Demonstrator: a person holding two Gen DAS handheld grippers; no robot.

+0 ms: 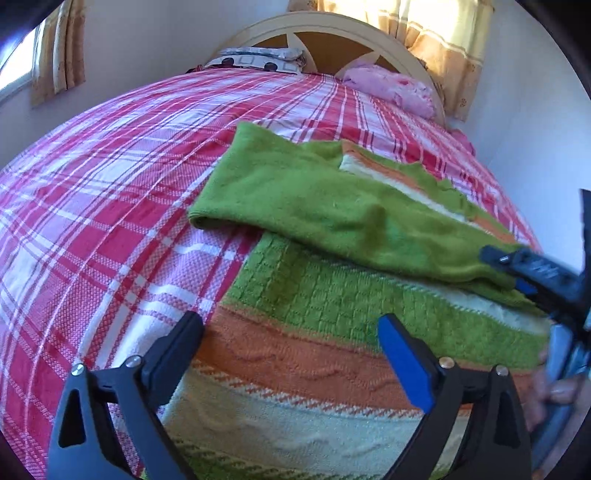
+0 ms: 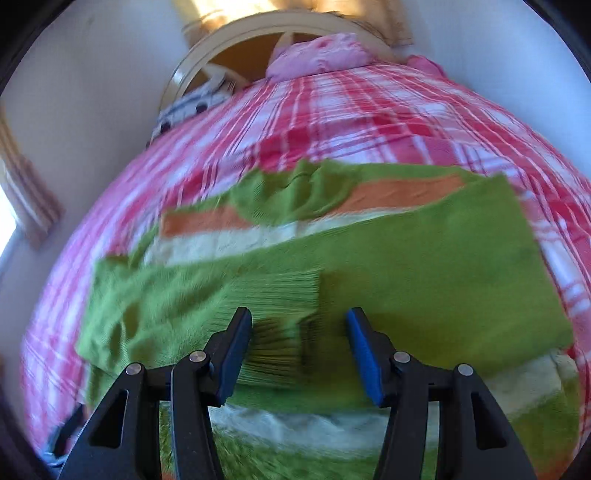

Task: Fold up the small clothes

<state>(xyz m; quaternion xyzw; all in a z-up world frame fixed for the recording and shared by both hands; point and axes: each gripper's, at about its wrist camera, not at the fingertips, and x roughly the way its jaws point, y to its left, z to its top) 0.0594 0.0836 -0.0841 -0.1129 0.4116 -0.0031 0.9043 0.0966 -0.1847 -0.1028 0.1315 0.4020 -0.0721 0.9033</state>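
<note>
Plainly, 1 knitted sweater [image 1: 332, 332] lies flat on the bed [image 1: 110, 184], striped in green, orange and cream, with its 2 green sleeves folded across the body. In the left wrist view 1 sleeve [image 1: 295, 195] runs from about 10 o'clock down to 3 o'clock, where the right gripper [image 1: 532, 269] pinches its cuff end. The left gripper [image 1: 291, 350] hovers low over the orange stripe near the sweater's hem, its jaws spread wide and holding nothing.

In the right wrist view, which is blurred, the right gripper [image 2: 299, 347] has its jaws partly apart with the ribbed green cuff [image 2: 284, 314] lying between them; the pads sit at either side of the cuff, and the blur leaves the contact uncertain here.

Toward 12 o'clock the bed carries 1 pink pillow [image 1: 391, 88] and 1 white patterned pillow [image 1: 255, 59] against a cream arched headboard [image 1: 325, 29]. 2 yellow-orange curtains [image 1: 443, 40] hang on the wall, 1 at 11 o'clock and 1 at 1 o'clock. No writing or label can be read.
</note>
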